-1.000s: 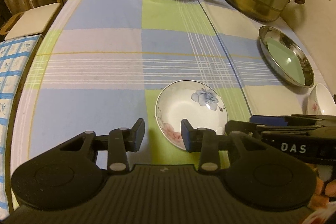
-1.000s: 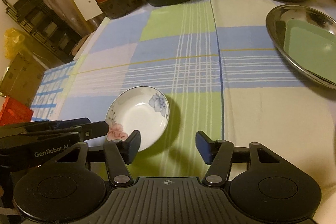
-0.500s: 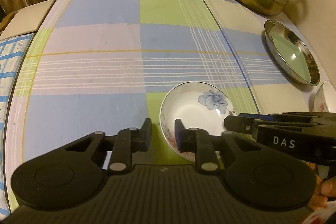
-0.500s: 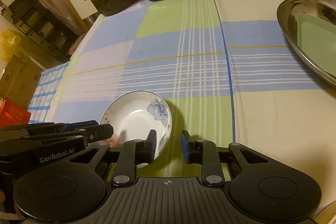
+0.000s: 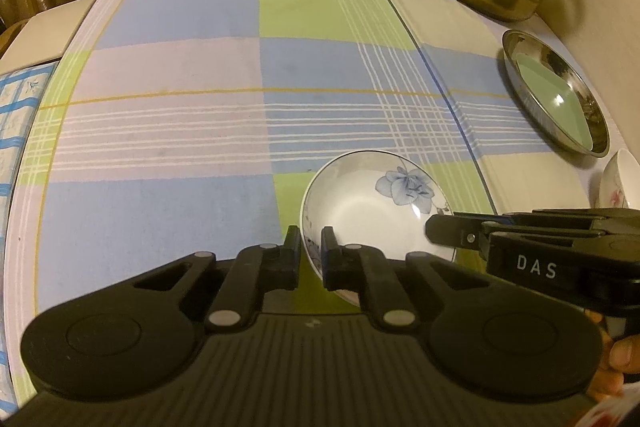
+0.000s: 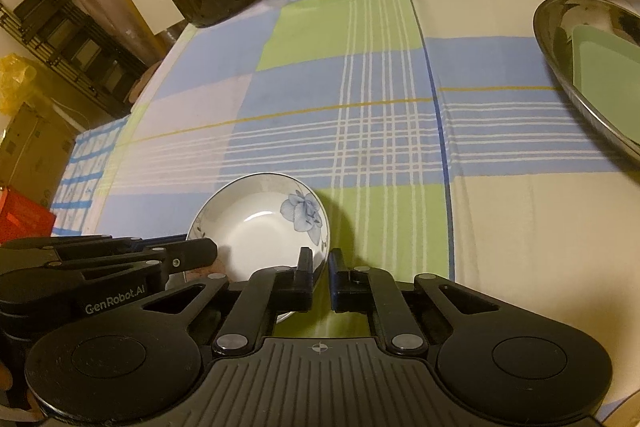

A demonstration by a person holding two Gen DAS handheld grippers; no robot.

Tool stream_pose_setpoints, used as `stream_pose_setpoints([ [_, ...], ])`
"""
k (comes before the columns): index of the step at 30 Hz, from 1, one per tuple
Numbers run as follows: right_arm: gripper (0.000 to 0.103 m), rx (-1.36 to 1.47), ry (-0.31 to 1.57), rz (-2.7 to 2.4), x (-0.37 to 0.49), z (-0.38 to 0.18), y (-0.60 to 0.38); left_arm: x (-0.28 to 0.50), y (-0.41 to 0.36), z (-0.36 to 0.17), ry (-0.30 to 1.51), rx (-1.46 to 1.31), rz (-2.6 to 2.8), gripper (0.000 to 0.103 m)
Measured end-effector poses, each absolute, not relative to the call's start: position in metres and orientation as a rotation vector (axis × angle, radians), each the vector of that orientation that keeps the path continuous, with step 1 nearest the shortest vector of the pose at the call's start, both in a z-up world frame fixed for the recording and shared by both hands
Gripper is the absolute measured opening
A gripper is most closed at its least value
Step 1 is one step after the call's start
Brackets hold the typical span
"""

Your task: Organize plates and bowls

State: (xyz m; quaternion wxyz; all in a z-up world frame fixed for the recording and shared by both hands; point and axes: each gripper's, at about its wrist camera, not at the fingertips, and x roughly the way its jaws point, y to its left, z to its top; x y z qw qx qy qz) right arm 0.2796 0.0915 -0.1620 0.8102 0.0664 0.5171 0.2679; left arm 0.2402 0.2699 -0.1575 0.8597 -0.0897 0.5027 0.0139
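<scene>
While both grippers crowded its near side, the bowl (image 5: 374,205) sat on the checked cloth (image 5: 168,75) of the worktop, its near rim hidden. The left gripper (image 5: 311,253) pinched the glossy rim; the right gripper (image 6: 320,273) likewise had its jaws closed on the floral rim. A steel dish (image 5: 554,91) was cut off.

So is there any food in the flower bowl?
Empty. The flower bowl shows only its bare white inside with a painted blue flower, seen in both wrist views, and it sits upright on the checked tablecloth.
</scene>
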Motion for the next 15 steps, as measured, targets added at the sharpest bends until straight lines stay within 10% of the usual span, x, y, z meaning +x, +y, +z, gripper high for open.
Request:
stream_pose_setpoints([
  [15,0.007,0.159,1.089,0.545,0.279,-0.149,0.075,0.244,0.251,-0.145,1.037,-0.164,-0.005,0.009],
])
